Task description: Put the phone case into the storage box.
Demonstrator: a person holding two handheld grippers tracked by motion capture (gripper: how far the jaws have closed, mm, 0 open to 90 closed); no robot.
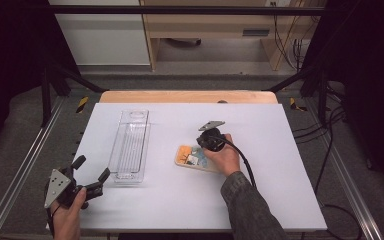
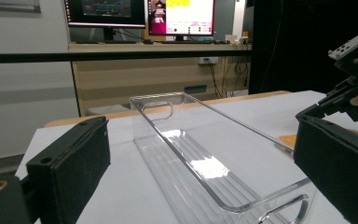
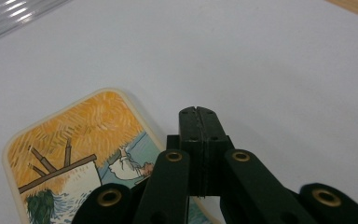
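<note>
Tray beside painted card

On the white rectangular table, a long clear plastic tray lies left of a flat painted rounded card, with the left gripper near the tray's front end and the right gripper over the card.

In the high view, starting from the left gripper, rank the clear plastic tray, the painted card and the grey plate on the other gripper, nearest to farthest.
From the left gripper:
1. Clear plastic ribbed tray, just right of it.
2. Rounded painted orange-and-blue card, mid-table, under the right hand.
3. Grey three-cornered plate atop the right gripper, farther back.
</note>
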